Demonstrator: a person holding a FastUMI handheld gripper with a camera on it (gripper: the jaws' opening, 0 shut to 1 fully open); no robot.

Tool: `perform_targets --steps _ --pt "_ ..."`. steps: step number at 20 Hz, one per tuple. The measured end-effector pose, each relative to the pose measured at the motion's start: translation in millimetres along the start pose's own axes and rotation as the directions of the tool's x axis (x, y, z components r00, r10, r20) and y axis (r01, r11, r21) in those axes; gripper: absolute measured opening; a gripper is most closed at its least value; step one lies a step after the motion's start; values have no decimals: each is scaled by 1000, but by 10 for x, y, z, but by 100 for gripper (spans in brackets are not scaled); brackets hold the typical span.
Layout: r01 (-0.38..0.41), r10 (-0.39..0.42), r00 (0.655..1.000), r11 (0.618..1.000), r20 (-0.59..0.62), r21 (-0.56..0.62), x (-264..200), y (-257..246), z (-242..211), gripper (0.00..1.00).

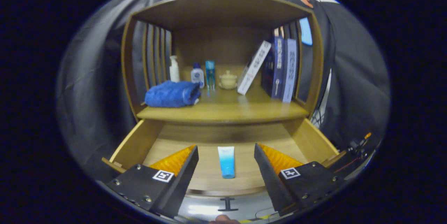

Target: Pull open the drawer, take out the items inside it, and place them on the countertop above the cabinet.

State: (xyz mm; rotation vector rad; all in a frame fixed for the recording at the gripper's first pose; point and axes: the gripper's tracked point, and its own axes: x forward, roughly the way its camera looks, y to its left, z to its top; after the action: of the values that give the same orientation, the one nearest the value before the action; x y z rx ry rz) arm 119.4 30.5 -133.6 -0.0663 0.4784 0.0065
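Gripper [226, 154] agape astride tube [226, 161]

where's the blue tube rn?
Gripper view: the blue tube lies flat on the floor of the open drawer, below the countertop, between the open hand-held gripper's fingers, untouched.

Drawer [139, 143] back hidden under countertop [223, 112]; book [253, 67] titles illegible.

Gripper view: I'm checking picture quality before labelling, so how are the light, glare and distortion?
Gripper view: fisheye bends the cabinet edges; dim, warm light, with glare on the countertop; the tube in the open drawer is sharp, lying between the open fingers.
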Motion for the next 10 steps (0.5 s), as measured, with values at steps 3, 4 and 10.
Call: perform_targets --steps 3,4,10 --pt "-64 79 984 993 -158 96 375 119 -169 96" --pt "-73 99 976 988 -195 139 475 124 -226 96" --pt "67 -13 923 990 -385 127 867 -187 -460 91"
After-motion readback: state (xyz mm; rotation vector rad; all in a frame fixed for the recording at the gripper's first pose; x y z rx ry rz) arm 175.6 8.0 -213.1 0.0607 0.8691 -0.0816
